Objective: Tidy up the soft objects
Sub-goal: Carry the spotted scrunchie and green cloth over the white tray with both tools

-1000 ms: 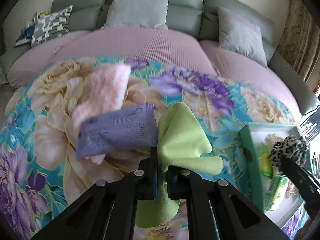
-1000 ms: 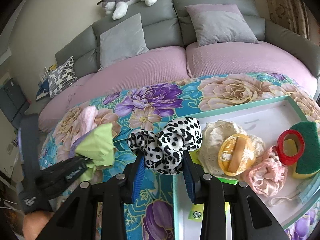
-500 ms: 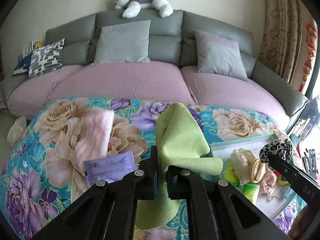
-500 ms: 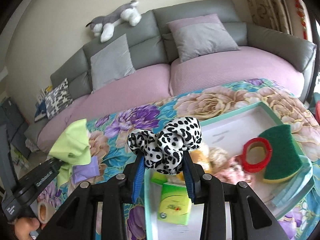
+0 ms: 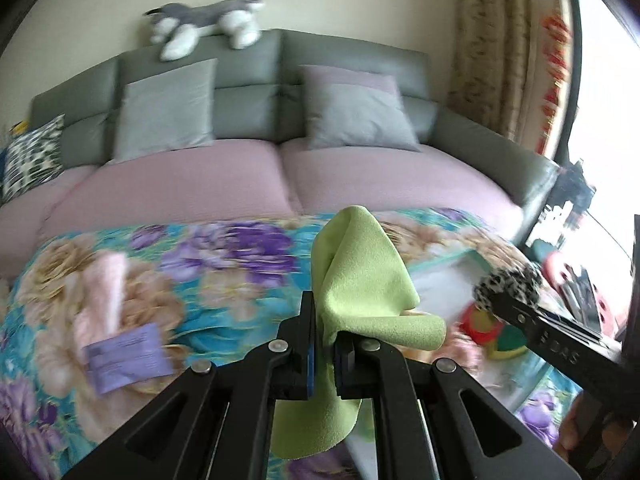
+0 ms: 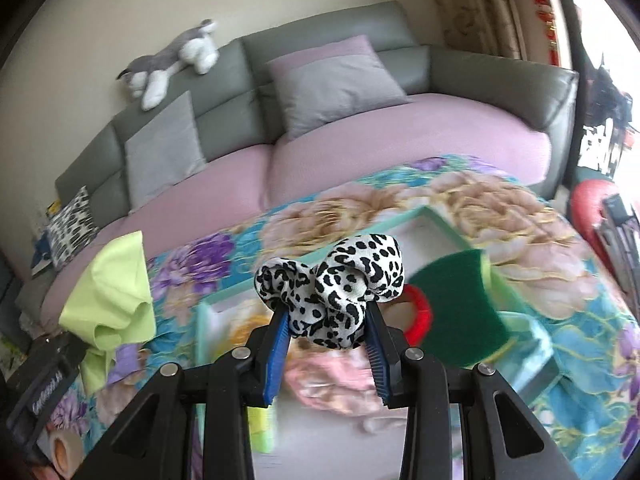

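Both loads are up over the table: left gripper (image 5: 325, 354) pinched tight on the green cloth (image 5: 364, 280), right gripper (image 6: 328, 334) clamping the leopard scrunchie (image 6: 332, 280) above the tray (image 6: 436, 220) — best lowered well inside the rim before release.

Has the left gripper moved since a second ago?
Yes. The left gripper, shut on the green cloth, has swung right, away from the purple packet and toward the tray.
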A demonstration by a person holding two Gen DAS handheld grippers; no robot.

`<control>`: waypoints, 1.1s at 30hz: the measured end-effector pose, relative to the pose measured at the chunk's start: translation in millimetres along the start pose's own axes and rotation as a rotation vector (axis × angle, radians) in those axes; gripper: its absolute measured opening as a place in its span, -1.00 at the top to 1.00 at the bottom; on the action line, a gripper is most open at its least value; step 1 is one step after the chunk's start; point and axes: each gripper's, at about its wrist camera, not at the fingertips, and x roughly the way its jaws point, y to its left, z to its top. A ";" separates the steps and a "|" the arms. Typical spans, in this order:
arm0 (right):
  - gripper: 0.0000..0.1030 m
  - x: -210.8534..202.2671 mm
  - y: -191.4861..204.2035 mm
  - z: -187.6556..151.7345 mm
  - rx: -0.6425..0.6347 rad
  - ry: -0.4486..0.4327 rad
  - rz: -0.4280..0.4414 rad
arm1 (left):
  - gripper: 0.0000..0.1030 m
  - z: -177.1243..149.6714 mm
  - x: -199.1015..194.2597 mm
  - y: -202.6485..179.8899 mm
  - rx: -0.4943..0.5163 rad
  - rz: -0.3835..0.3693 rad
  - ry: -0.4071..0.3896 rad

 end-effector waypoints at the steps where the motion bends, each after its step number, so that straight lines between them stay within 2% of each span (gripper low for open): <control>1: 0.26 -1.4 -5.0 0.8 0.008 -0.004 -0.007 | 0.87 -0.7 2.8 -10.6 0.018 -0.020 -0.002; 6: 0.25 -8.0 -30.6 5.1 0.040 -0.019 -0.051 | 0.86 -3.6 17.4 -47.7 0.076 -0.087 0.017; 10: 0.25 -11.8 -40.2 7.1 0.049 -0.028 -0.063 | 0.86 -6.5 28.3 -62.5 0.089 -0.112 0.036; 15: 0.25 -5.9 -42.5 3.4 0.050 -0.007 -0.058 | 0.86 -18.9 47.1 -74.7 0.112 -0.105 0.099; 23: 0.25 28.5 -41.9 -11.5 0.036 0.091 -0.053 | 0.86 -36.9 75.0 -78.5 0.117 -0.093 0.207; 33: 0.25 39.8 -41.3 -16.5 0.027 0.123 -0.051 | 0.86 -43.6 84.8 -80.4 0.123 -0.092 0.242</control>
